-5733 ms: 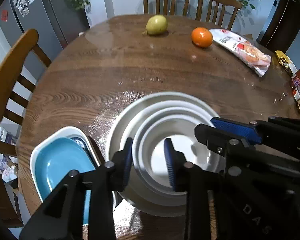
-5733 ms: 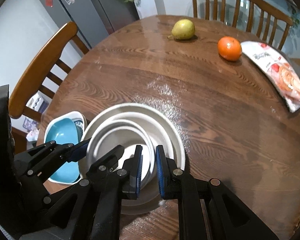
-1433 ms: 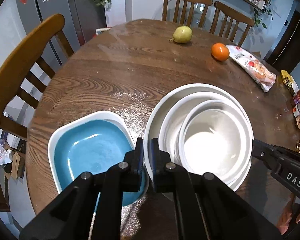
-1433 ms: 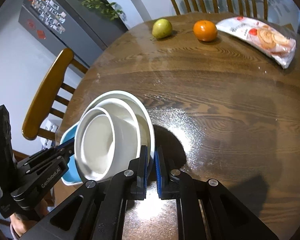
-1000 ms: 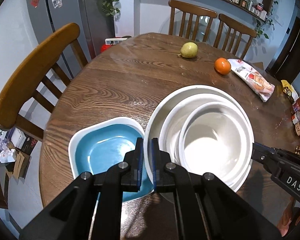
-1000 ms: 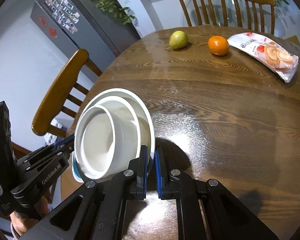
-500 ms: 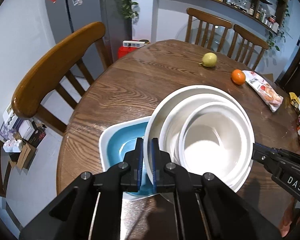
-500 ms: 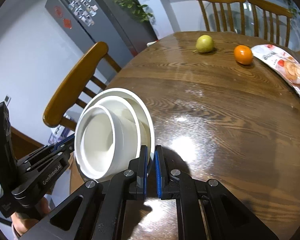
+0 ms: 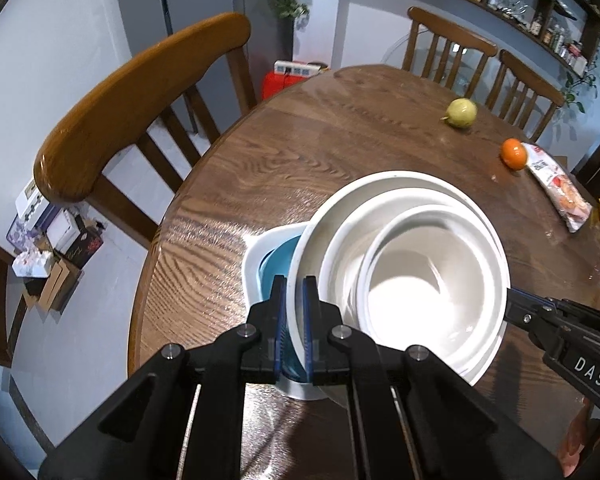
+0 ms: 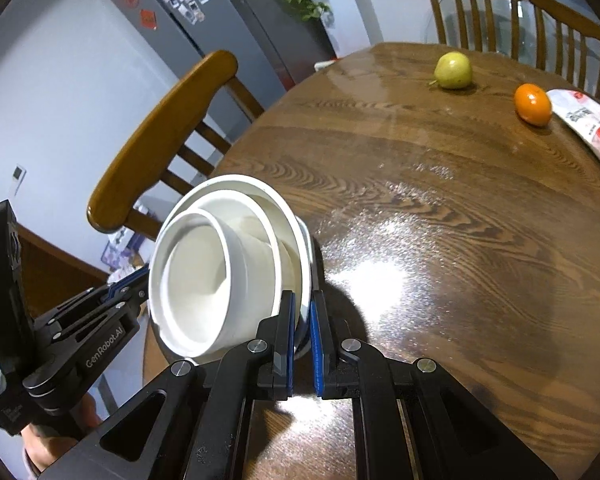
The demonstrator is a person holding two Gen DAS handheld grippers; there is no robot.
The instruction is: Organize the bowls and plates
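Nested bowls (image 9: 400,276) above square dish (image 9: 266,256)

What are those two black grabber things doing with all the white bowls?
A person is holding a grabber in each hand. The left gripper and the right gripper each pinch the rim of the biggest dish in a stack of white bowls, on opposite sides, and carry it above the table. The stack hangs over a blue square dish near the table's edge. A pear and an orange sit far off.
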